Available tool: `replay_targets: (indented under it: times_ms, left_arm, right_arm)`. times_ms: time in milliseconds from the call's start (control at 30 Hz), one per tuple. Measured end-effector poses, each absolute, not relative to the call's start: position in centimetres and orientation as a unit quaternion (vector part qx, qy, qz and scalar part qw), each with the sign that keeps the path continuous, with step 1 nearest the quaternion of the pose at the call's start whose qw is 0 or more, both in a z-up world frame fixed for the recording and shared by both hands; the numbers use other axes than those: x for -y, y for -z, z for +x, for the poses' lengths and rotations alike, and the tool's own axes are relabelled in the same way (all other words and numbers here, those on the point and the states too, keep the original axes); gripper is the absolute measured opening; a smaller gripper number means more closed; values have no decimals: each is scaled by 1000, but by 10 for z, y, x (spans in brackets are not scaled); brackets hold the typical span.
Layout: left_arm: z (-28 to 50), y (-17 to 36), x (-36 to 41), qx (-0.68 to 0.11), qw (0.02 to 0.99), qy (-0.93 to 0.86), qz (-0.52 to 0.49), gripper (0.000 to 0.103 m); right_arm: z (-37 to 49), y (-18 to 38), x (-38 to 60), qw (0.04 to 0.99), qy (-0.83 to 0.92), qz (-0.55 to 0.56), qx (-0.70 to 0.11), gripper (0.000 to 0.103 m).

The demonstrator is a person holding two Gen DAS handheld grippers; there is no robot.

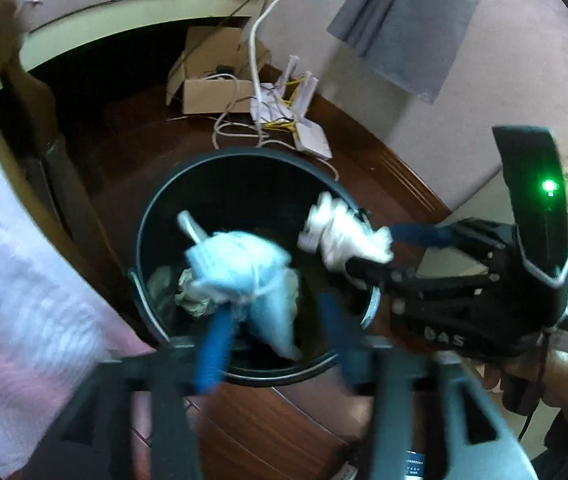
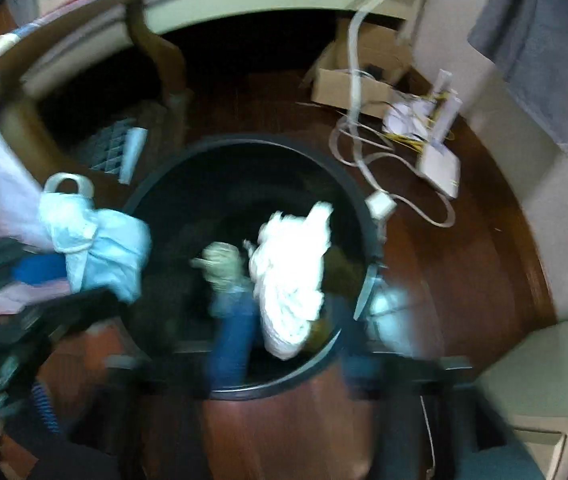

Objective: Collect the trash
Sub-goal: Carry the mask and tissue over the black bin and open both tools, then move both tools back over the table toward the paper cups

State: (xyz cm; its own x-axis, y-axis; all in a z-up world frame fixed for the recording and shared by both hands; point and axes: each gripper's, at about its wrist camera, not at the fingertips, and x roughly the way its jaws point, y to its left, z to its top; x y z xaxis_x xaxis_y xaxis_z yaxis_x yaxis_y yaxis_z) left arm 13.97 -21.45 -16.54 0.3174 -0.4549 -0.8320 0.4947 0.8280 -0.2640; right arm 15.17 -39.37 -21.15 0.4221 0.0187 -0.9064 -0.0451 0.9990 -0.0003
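Over the black bin (image 1: 243, 184), both grippers' jaws parted, blue mask (image 1: 239, 264) and white wad (image 1: 344, 236) loose; either could snag a finger and miss.

Black bin (image 1: 151, 240); pale-blue mask (image 1: 239, 264), white tissue (image 1: 340, 236); blue fingers (image 1: 211, 356)

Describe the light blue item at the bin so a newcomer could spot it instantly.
Start at the round black trash bin on the dark wooden floor. Over its opening, at the left gripper, hangs a crumpled light blue face mask with white ear loops. The wad at the right gripper beside it is plain white.
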Motion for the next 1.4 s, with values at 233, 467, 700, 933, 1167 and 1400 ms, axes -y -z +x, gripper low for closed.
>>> replay_targets:
  times_ms: [233, 467, 700, 933, 1167, 1400]
  left_arm:
    - [135, 168, 214, -508, 813, 282, 32, 68]
    - [121, 148, 201, -491, 827, 272, 28, 73]
    - [101, 118, 182, -465, 852, 237, 36, 78]
    - [90, 92, 159, -444, 869, 217, 31, 81]
    - [86, 67, 128, -425, 882, 199, 29, 82]
    - [85, 41, 93, -390, 904, 170, 24, 82]
  right_arm:
    - [144, 211, 417, 843, 13, 7, -538, 85]
    - [130, 178, 415, 856, 32, 13, -515, 99]
    - [116, 130, 405, 870, 45, 9, -492, 100]
    - [96, 99, 378, 879, 44, 5, -475, 102]
    - [88, 78, 346, 887, 36, -11, -461, 102]
    - [99, 50, 313, 906, 1, -20, -423, 102]
